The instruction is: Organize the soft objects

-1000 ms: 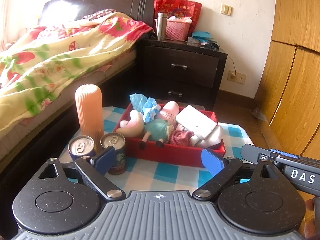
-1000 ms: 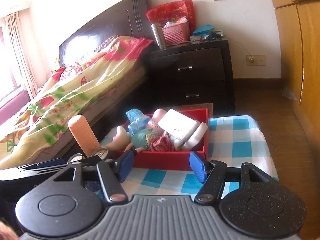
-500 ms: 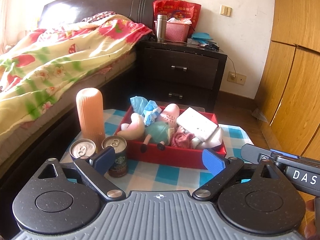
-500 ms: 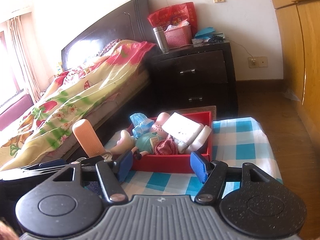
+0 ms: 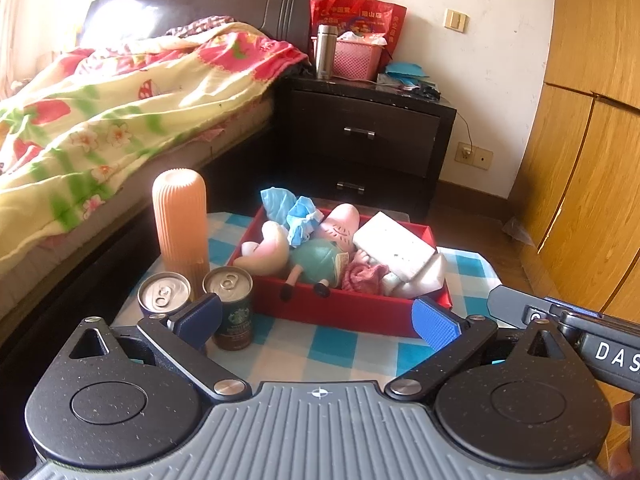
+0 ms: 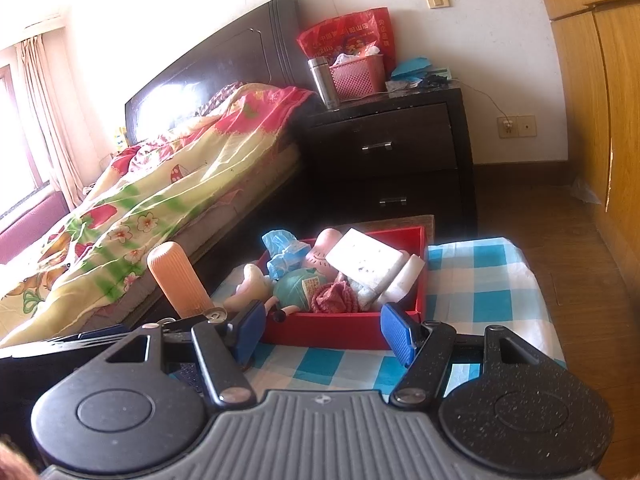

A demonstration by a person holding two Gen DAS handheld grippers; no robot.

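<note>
Left tongs (image 5: 316, 318): spread wide, just opened further, nothing between the pads.
Right tongs (image 6: 322, 334): apart, gripping nothing.
Red box (image 5: 352, 314): twelve o'clock of both tongs, on the checked worktop (image 5: 348, 352).
Soft toys (image 5: 320, 254): heaped inside the box.
Cans (image 5: 230, 306): ten o'clock, beside an orange ribbed bottle (image 5: 182, 220).

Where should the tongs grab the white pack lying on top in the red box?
Take the white pack across its short width near the raised near-left corner, coming down from above and in front. It lies tilted on top of the soft toys in the red box, so its top face and long edges are free, while its far-right end leans on another white item. Both tongs are open and empty.
</note>
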